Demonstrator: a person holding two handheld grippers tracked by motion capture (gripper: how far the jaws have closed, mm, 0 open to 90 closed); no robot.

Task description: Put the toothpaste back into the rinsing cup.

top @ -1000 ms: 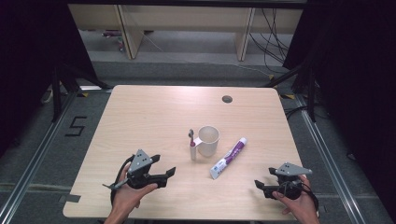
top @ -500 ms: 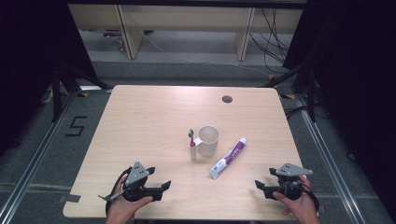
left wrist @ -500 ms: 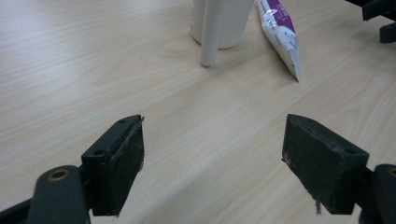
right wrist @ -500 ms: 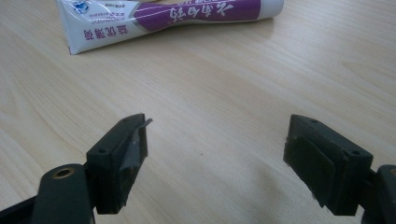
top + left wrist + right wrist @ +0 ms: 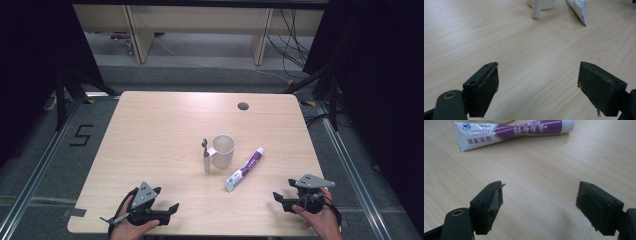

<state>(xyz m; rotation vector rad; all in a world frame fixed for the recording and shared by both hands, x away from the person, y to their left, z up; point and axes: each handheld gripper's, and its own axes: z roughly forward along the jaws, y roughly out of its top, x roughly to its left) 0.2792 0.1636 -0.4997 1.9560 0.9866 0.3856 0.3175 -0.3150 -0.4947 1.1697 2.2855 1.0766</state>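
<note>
A cream cup (image 5: 223,150) stands mid-table with a white toothbrush (image 5: 205,156) propped against its left side, bristles up. Just right of the cup lies a white and purple toothpaste tube (image 5: 245,169). My left gripper (image 5: 169,209) rests low near the table's front left edge. Its jaws have just been opening and stand open over bare wood (image 5: 537,87), with the toothbrush handle (image 5: 536,10) and the tube's flat end (image 5: 579,11) far ahead. My right gripper (image 5: 278,198) sits at the front right, open with nothing between its jaws (image 5: 539,205), facing the toothpaste tube (image 5: 514,132).
The wooden table (image 5: 165,125) has a round cable hole (image 5: 243,106) near its back edge. Black stand legs and cables sit on the grey floor around it, and shelving stands behind. A tape mark (image 5: 82,135) lies on the floor at left.
My left gripper has drawn back toward the front edge of the table and sunk lower. The right gripper, cup, toothbrush and tube have stayed put.
</note>
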